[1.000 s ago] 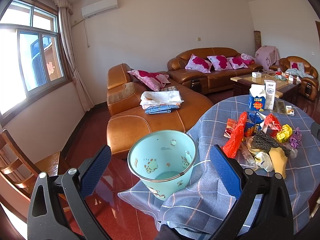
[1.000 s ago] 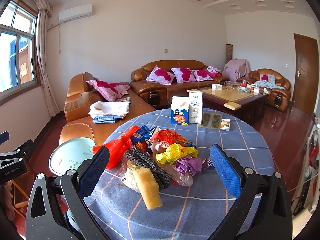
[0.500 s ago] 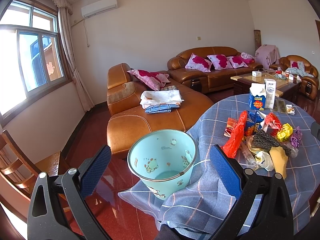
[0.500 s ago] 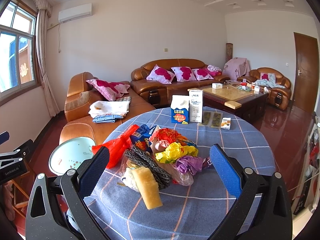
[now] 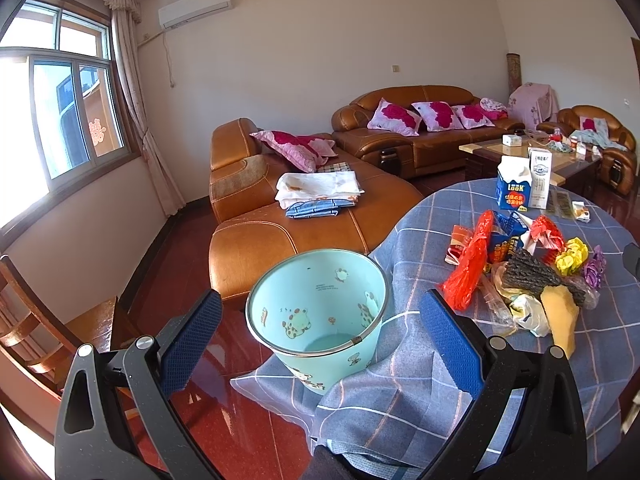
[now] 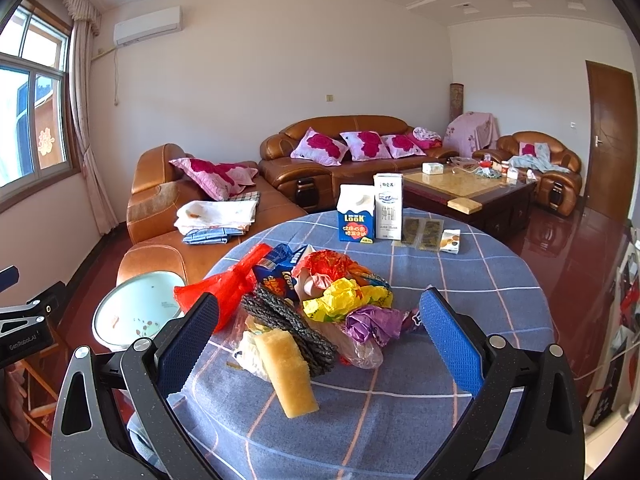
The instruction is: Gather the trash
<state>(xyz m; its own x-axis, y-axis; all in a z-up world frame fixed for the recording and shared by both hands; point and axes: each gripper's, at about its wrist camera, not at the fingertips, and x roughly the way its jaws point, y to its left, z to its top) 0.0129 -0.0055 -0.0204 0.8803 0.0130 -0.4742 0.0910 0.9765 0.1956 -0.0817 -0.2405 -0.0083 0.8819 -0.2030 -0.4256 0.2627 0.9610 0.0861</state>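
Round table (image 6: 460,300) under a blue checked cloth, filling the near room. Beside its left edge, a pale blue bin (image 5: 320,320), mouth up and empty (floor-standing, apparently; base hidden by draped cloth). Mid-table, a trash heap (image 6: 320,304): red plastic bag (image 6: 216,292), crumpled wrappers, dark scourer, yellow sponge (image 6: 288,372) nearest. Behind, two upright cartons (image 6: 370,212).

Left gripper (image 5: 320,344) spread wide, framing the bin, holding nothing. Right gripper (image 6: 316,340) likewise parted and bare, aimed at the heap.

Probably the very start: nothing collected yet. Next, likely: lower the right over the sponge, close, carry left to the bin.
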